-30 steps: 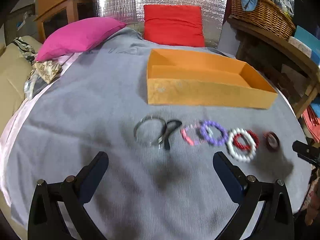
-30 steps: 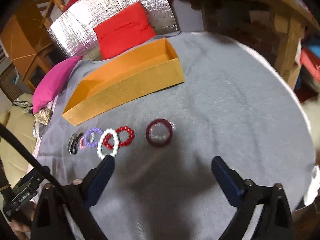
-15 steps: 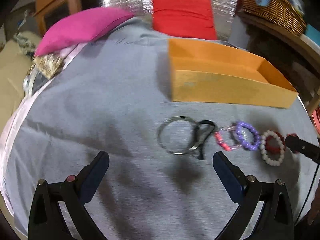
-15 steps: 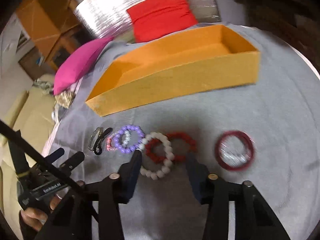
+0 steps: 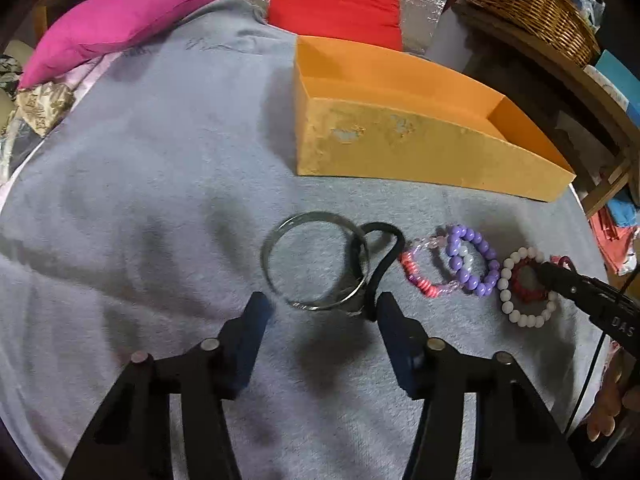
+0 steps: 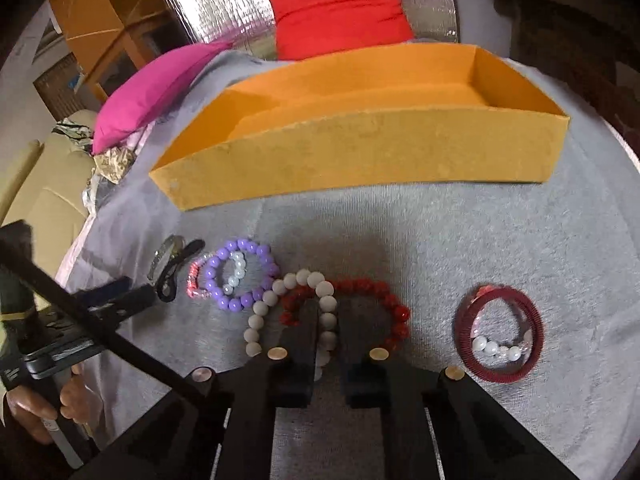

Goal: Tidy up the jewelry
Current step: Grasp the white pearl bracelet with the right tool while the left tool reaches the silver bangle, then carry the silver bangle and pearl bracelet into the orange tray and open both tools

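Broadly, a grey cloth [image 6: 480, 240] covers the whole work surface, and an orange box [image 6: 360, 152] sits on it toward the back, open on top with a divider wall inside. Behind the box lie a red cushion [image 6: 340, 12] and, to its left, a pink cushion [image 6: 160, 84]; off past the box's right end a wicker basket [image 5: 532, 4] stands on a wooden shelf.

All the jewelry lies on the cloth in a row in front of the box, none of it inside. From the box's left end rightward: a silver bangle [image 5: 276, 256] overlapped by a black loop [image 5: 390, 236], then a pink bracelet [image 5: 416, 274], a purple bead bracelet [image 6: 256, 252] with a small string of pale beads inside it, a white bead bracelet [image 6: 256, 320] overlapping a red bead bracelet [image 6: 388, 296], and, set apart in front of the box's right end, a dark red bangle [image 6: 532, 316] with a few pale beads lying inside it.

The left gripper [image 5: 324, 312] is spread, its two blue pads low on either side of the near edge of the silver bangle, not closed on it. The right gripper [image 6: 330, 320] is nearly pressed together, its fingers narrowly pinching the white bead bracelet where it crosses the red one.
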Demonstrator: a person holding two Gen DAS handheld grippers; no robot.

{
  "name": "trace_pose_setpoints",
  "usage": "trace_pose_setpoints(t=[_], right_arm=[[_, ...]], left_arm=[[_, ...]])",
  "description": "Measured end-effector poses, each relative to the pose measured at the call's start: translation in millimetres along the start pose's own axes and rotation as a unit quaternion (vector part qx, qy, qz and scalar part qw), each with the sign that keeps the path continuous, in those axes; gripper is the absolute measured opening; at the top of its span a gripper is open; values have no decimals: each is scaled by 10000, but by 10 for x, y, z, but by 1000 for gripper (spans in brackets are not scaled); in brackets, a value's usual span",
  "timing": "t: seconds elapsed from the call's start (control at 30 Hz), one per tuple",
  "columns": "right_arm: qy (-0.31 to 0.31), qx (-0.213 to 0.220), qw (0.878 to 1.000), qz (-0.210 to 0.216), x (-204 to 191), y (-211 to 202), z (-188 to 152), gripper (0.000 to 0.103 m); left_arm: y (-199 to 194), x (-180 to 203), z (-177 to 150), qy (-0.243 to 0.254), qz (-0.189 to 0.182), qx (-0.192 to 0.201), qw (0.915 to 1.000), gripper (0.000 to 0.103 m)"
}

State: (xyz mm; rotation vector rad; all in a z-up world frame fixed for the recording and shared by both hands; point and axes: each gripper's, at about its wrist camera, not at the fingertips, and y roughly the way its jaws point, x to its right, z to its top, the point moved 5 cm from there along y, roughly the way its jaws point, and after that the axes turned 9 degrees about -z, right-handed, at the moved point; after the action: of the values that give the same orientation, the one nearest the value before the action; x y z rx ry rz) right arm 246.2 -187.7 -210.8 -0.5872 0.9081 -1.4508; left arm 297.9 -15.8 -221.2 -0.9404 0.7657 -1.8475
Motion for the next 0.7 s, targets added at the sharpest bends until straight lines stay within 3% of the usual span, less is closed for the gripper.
trace_pose_setpoints(t=[0.13,0.2,0.33,0.53,0.7], right_arm=[[183,131,9997,137,67,-109,31,11],[295,166,9992,208,118,-163,43,11],[415,323,9981,312,154,-270,60,11],[643,525,9960,341,216,-353,109,11],[743,610,9947,363,251,-400,132,11]], left_arm=[[51,50,53,126,-153,0,9998,37],[73,47,69,109,-223,9,9997,35],[106,106,52,75,-607,-57,9981,11],[29,165,-2,144,-860,-118,9961,10],[-216,6,-53,106,-839,80,9964,9]])
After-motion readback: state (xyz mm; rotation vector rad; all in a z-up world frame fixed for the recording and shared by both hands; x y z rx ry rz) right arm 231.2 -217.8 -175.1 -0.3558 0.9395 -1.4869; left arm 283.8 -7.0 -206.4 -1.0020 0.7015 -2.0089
